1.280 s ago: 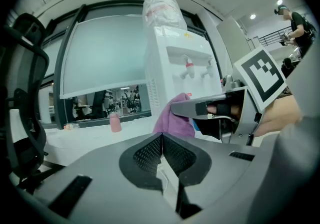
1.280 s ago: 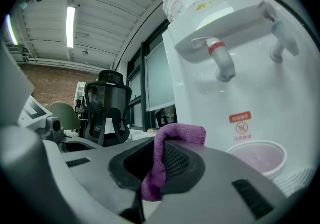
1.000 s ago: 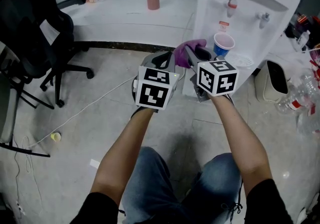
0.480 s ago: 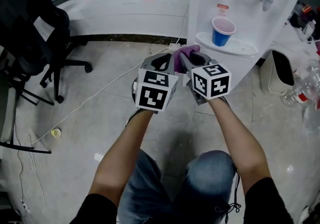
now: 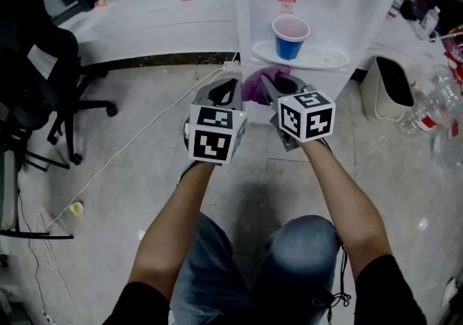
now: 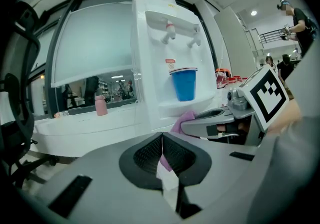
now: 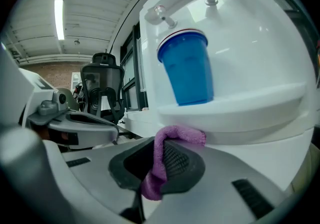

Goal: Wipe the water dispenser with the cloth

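1. Just under the drip tray [image 5: 322,58] of the water dispenser [image 5: 251,9], my right gripper [image 7: 160,160] clamps the purple cloth [image 7: 173,135].
2. My left gripper [image 6: 162,155] has its jaws together, holding nothing.
3. I can't read the small red label [image 5: 287,3] above the blue cup [image 5: 290,36].

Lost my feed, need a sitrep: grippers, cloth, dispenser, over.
Left gripper shut, empty. Right gripper shut on purple cloth. Cloth near water dispenser, just below drip tray; contact unclear. Blue cup stands on tray, above.
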{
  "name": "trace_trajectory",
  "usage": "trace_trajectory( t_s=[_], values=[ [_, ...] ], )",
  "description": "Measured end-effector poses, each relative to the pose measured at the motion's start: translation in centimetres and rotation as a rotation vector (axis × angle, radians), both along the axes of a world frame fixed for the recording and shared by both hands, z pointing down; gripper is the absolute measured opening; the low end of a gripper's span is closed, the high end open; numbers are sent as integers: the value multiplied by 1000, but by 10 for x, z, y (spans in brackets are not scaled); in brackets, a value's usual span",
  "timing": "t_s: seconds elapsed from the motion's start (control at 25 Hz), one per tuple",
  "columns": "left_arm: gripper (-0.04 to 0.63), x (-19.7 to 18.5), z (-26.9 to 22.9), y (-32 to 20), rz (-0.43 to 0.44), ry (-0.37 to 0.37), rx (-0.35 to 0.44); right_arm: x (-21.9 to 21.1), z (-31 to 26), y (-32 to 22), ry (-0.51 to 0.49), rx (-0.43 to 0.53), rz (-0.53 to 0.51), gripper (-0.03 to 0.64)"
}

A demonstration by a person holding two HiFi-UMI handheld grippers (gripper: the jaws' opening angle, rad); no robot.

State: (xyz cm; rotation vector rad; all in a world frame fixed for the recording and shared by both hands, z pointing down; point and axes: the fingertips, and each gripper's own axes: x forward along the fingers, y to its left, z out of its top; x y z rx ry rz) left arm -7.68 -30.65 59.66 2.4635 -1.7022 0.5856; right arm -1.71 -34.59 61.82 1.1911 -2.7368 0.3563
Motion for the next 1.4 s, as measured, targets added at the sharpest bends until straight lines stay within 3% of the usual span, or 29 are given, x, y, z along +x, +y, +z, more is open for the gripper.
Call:
trace_trajectory(
  t_s=[0.4,1.04,1.24,1.4],
  values=[
    [26,53,13,-13,85,12,-16,83,3,-6,16,-13,130,32],
    [26,104,21,-24,163,21,-40,207,5,-9,70,-25,332,32],
    [26,108,25,-23,174,16,-49,210,3,-7,82,-21,330,32],
    [26,100,25,-21,171,23,-50,189,-4,6,66,-14,276,32]
  ],
)
